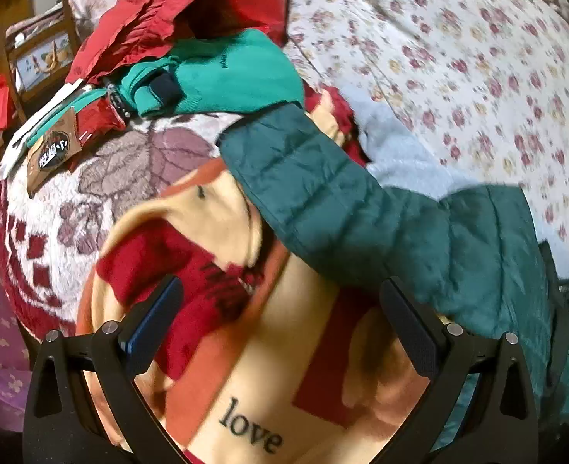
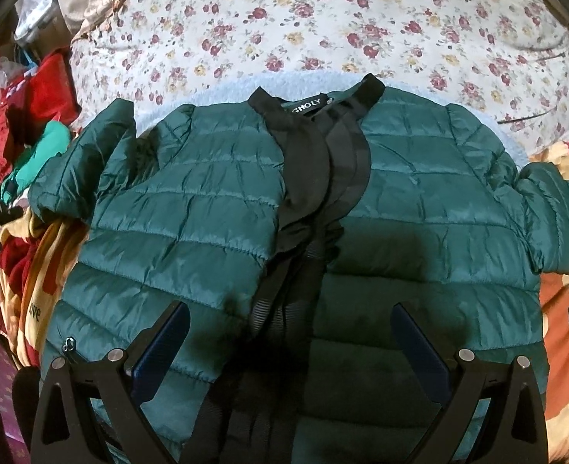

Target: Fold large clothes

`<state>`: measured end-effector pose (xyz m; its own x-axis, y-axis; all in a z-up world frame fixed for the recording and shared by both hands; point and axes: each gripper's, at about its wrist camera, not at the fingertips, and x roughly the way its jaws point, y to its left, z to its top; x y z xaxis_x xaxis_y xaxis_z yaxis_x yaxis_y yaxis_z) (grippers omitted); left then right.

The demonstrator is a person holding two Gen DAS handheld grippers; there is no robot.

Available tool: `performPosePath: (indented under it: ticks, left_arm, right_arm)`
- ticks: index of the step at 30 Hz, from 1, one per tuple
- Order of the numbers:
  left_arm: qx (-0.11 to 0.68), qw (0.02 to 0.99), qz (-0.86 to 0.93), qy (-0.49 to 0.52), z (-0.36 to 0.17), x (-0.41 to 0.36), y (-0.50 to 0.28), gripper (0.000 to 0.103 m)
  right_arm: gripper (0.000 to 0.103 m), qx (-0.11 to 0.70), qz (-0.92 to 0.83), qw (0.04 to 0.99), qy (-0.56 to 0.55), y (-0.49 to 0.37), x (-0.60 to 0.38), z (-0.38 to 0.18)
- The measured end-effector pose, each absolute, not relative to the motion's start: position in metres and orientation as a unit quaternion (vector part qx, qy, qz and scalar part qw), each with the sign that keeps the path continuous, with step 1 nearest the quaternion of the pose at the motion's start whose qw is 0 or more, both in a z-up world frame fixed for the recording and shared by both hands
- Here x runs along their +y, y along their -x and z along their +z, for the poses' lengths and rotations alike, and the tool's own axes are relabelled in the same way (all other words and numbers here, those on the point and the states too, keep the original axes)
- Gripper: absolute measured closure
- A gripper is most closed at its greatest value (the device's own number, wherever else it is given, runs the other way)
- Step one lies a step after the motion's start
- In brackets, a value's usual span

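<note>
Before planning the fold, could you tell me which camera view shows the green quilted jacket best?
The right wrist view: the green quilted jacket lies front up, collar to both shoulders. The left wrist view catches only one sleeve.

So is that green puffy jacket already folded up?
No, the green jacket lies spread flat, front up, with both sleeves out to the sides.

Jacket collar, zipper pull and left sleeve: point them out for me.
Collar [image 2: 315, 96]: right wrist view, black neckband beside the label.
Zipper pull [image 2: 67, 345]: right wrist view, small metal ring.
Sleeve [image 1: 323, 201]: left wrist view, quilted middle stretch.
</note>
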<state>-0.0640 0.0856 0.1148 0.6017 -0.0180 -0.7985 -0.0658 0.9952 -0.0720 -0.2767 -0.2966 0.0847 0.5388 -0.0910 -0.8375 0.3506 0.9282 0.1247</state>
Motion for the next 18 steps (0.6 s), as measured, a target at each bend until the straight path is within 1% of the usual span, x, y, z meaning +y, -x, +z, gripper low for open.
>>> performPosePath:
  ticks: [7, 10, 12, 15, 17, 18]
  left_arm:
    - [0.467, 0.88, 0.029, 0.078, 0.115, 0.116, 0.029, 0.001]
    - [0.462, 0.883, 0.047, 0.066, 0.115, 0.121, 0.013, 0.001]
    - [0.467, 0.88, 0.05, 0.064, 0.114, 0.124, 0.0, 0.006]
    - [0.48, 0.873, 0.051, 0.076, 0.108, 0.13, -0.022, 0.01]
    - [0.482, 0.871, 0.06, 0.07, 0.106, 0.132, -0.037, 0.024]
    - [0.484, 0.87, 0.062, 0.067, 0.104, 0.133, -0.042, 0.026]
  right_arm:
    - [0.0, 0.47, -0.117, 0.866, -0.123, 0.262, -0.291, 0.081]
    - [0.0, 0.469, -0.113, 0.869, -0.11, 0.252, -0.288, 0.082]
    - [0.0, 0.465, -0.112, 0.872, -0.104, 0.246, -0.286, 0.085]
    - [0.0, 0.464, -0.11, 0.874, -0.097, 0.242, -0.284, 0.086]
    - [0.0, 0.469, -0.11, 0.871, -0.095, 0.24, -0.285, 0.084]
    - [0.0, 0.472, -0.11, 0.869, -0.099, 0.24, -0.287, 0.083]
